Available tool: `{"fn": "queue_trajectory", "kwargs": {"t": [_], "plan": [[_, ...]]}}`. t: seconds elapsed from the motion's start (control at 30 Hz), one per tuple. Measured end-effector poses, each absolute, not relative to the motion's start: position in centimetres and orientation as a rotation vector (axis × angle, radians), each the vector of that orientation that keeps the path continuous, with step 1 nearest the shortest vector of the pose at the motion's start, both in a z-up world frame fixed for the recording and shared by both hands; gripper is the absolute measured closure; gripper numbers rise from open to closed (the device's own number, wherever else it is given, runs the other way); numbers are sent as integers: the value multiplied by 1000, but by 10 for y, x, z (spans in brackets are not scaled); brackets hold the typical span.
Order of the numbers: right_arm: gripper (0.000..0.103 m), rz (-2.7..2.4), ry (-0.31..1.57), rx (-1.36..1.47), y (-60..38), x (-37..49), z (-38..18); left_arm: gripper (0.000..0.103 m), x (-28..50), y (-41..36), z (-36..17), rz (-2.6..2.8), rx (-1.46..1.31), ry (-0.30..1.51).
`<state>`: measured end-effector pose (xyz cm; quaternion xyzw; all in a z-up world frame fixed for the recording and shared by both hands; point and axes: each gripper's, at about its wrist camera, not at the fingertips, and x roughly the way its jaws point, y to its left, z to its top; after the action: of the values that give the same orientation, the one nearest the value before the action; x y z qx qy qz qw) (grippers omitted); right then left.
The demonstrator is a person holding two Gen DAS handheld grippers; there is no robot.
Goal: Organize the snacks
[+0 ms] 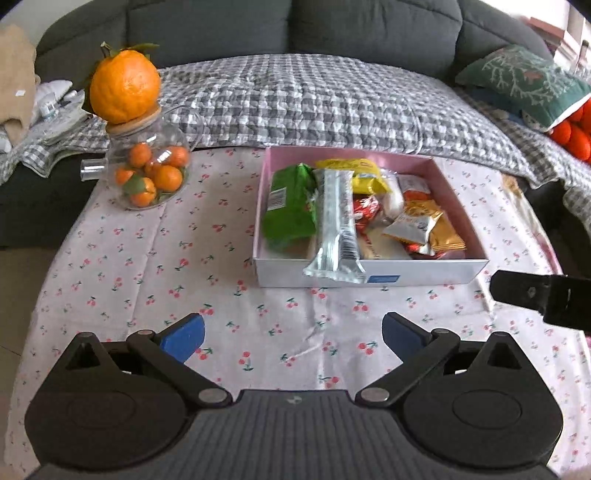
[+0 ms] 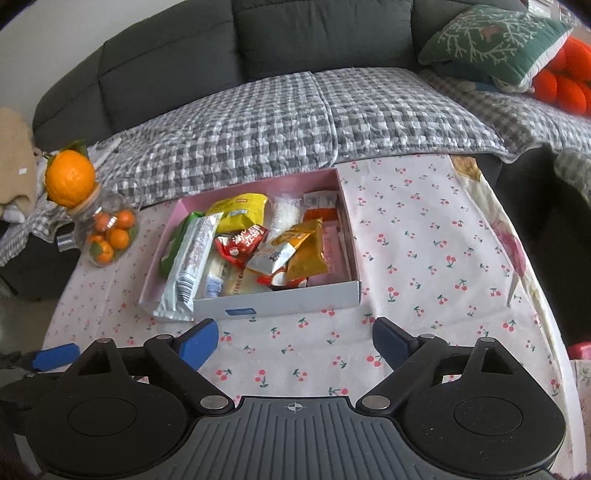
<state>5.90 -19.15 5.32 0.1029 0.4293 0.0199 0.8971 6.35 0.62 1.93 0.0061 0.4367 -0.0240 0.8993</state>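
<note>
Left wrist view: a shallow white box (image 1: 369, 271) with a pink lining sits at centre frame on the cherry-print tabletop (image 1: 147, 266), crowded with snacks, while the left gripper (image 1: 291, 334) hangs low in the frame just short of it, jaws wide apart and holding nothing. A long silver packet (image 1: 337, 225) lies lengthwise over the pile, its near end drooping over the box's front wall, apparently because it is too long to lie flat inside. Beside it are a green packet (image 1: 290, 206), a yellow bag (image 1: 360, 175), a red wrapper (image 1: 366, 211) and gold sachets (image 1: 445, 230), heaped loosely rather than in rows, so the sorting looks unfinished. From the right wrist view the right gripper (image 2: 295, 341) also waits at lower centre, jaws spread and empty, facing the box's near wall. At upper left of the frame a glass jar (image 1: 151, 166) of small oranges stands well apart from the box, a large orange (image 1: 125, 86) balanced on its lid. A grey checked blanket (image 1: 314, 103) covers the sofa (image 1: 369, 29) behind, with a green cushion (image 1: 524, 81) at upper right. The overhanging silver packet is the likeliest snag for either gripper reaching in from the front.
</note>
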Motion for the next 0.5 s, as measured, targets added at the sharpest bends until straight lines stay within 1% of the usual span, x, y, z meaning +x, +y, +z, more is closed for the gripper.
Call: {"fn": "queue_trajectory", "kwargs": {"t": [0.5], "plan": [[10,42,911,193,-182,59,46,1,59,9,21,-38,19,901]]}}
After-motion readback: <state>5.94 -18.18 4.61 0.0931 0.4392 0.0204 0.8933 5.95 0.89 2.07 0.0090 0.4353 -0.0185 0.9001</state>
